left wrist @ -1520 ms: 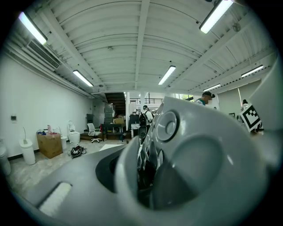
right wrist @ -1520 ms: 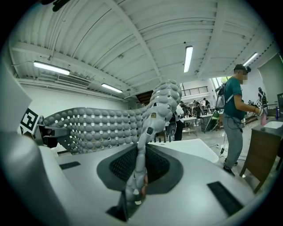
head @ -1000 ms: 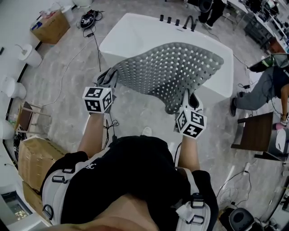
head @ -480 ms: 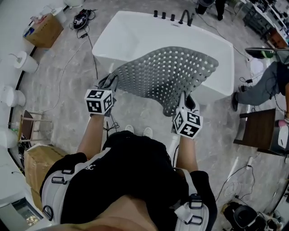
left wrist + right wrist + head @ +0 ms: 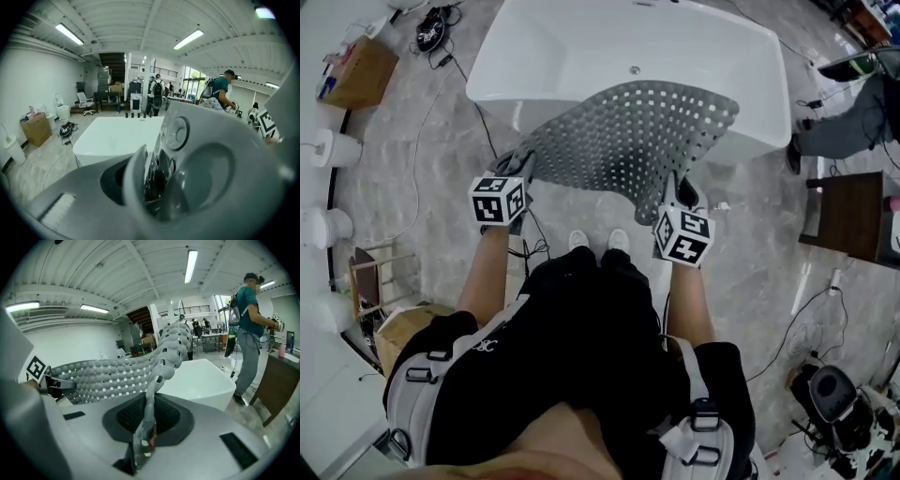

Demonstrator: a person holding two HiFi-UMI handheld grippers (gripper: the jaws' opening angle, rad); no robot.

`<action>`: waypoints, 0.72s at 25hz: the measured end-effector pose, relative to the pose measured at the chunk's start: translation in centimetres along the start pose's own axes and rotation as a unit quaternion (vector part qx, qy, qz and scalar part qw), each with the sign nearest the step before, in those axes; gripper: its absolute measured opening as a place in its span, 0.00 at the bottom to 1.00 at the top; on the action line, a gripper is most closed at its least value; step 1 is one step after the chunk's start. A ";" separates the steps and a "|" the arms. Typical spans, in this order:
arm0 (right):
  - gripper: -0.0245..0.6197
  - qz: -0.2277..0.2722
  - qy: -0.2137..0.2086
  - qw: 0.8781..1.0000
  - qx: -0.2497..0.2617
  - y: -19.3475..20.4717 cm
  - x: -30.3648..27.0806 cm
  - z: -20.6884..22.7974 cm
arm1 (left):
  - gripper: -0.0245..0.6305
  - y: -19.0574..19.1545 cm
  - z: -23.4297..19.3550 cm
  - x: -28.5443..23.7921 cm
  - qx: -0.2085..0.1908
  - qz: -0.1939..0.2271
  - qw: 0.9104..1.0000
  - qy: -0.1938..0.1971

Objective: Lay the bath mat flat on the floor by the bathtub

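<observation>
1. Clamped narrowly on the near left corner of the grey perforated rubber bath mat (image 5: 628, 141), the left gripper (image 5: 518, 167) holds it fast. The right gripper (image 5: 679, 190) pinches the mat's near right edge, with the sheet standing thin between its jaws.
2. The mat hangs in the air, spread between both grippers. In the head view its far edge overlaps the near rim of the white freestanding bathtub (image 5: 581, 47); whether they touch I cannot tell.
3. Bare grey marbled floor (image 5: 422, 178) lies open between the tub's near wall and the person's white shoes (image 5: 578, 240). A dark wooden table (image 5: 848, 216) stands well apart on the right.
4. The mat hides the floor beneath it. In the left gripper view its suction-cup underside (image 5: 206, 173) covers the right half.
</observation>
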State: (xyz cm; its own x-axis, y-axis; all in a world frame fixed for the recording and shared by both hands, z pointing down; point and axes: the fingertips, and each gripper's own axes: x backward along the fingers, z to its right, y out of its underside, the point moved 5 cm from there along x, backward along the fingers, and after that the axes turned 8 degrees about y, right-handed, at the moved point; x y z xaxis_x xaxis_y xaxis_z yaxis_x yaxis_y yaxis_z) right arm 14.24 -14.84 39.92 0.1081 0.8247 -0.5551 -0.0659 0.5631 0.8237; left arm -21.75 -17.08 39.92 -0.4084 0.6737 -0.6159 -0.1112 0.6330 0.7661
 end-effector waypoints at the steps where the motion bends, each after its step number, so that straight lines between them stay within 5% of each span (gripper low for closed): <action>1: 0.10 -0.009 0.004 1.000 0.003 1.1 -0.4 0.1 | 0.19 0.9 -0.3 -1.0 0.005 -0.016 1.000 0.008; 6: 0.10 -0.066 0.028 0.997 0.043 7.5 -3.4 2.1 | 0.19 7.0 -2.0 -6.8 0.057 -0.111 0.991 0.058; 11: 0.10 -0.148 0.059 0.987 0.014 16.4 -6.3 4.3 | 0.19 16.2 -3.9 -13.3 0.087 -0.208 0.969 0.101; 18: 0.10 -0.244 0.074 0.967 -0.016 32.4 -14.6 6.5 | 0.19 30.7 -6.4 -24.3 0.072 -0.293 0.944 0.137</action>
State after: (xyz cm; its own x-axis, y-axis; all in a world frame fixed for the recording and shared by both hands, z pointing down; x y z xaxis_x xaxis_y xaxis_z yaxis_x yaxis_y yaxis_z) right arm 16.98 -9.01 75.44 -0.0090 0.4570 -0.8894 -0.0745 0.8867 0.4563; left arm -21.03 -16.45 79.60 -0.5360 0.0814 -0.8403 -0.2733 0.9250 0.2640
